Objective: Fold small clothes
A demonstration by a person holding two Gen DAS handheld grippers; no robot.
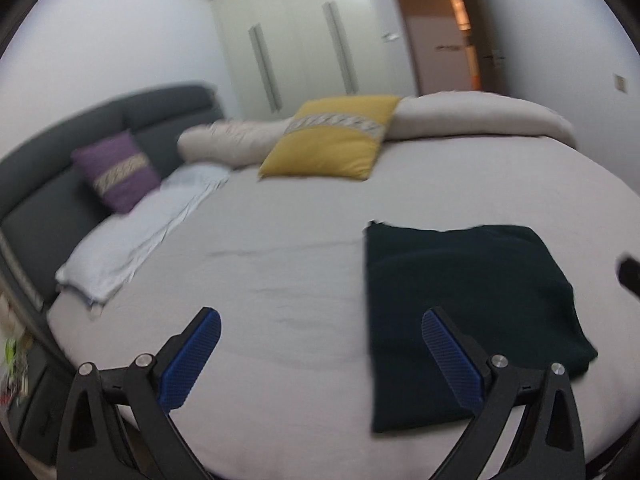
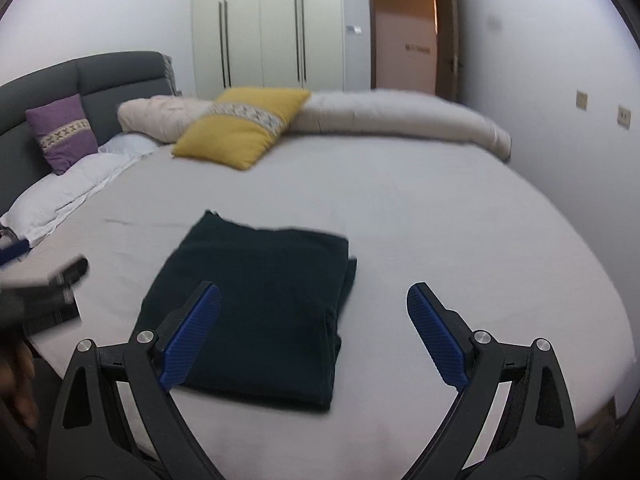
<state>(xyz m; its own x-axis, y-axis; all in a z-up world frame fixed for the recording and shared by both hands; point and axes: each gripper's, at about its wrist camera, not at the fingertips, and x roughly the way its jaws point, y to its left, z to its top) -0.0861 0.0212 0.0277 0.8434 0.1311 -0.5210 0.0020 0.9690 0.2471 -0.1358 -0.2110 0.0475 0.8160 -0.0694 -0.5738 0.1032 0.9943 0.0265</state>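
Folded dark garment flat beneath both spread, empty tongs.

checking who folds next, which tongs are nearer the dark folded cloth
Right. The right tongs hang open at the dark folded cloth, one finger over it; the left tongs are open, mostly over bare sheet beside it.

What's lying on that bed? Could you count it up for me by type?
Dark folded garment: 1
Throw cushions: 2, one yellow, one purple
White pillow: 1
Rolled beige duvet: 1
Total: 5 things on the bed
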